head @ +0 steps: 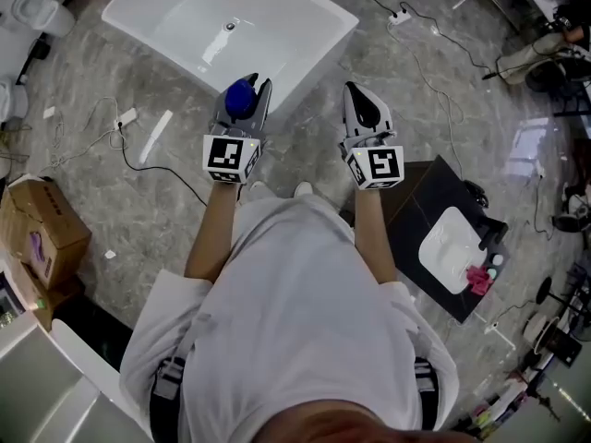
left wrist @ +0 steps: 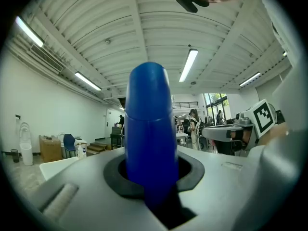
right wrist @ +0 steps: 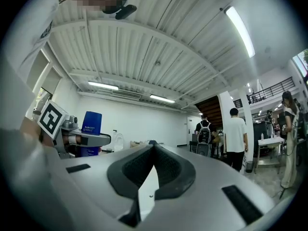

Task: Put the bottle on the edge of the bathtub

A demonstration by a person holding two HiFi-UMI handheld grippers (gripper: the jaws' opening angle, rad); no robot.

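A blue bottle (head: pixel 240 97) stands upright between the jaws of my left gripper (head: pixel 246 92), which is shut on it. It hangs over the near corner of the white bathtub (head: pixel 305 26). In the left gripper view the bottle (left wrist: pixel 149 114) fills the middle, its lower part sunk between the dark pads (left wrist: pixel 190 170). My right gripper (head: pixel 357 98) is level beside it to the right, over the floor, with its jaws shut and nothing between them. In the right gripper view the jaw tips (right wrist: pixel 152 144) meet, and the bottle (right wrist: pixel 91 124) shows at the left.
The marble floor carries cables (head: pixel 434 72) and a power strip (head: pixel 400 17). A cardboard box (head: pixel 42 224) stands at the left. A black stand with a white basin (head: pixel 450 247) is at the right. People (right wrist: pixel 237 134) stand far off in the hall.
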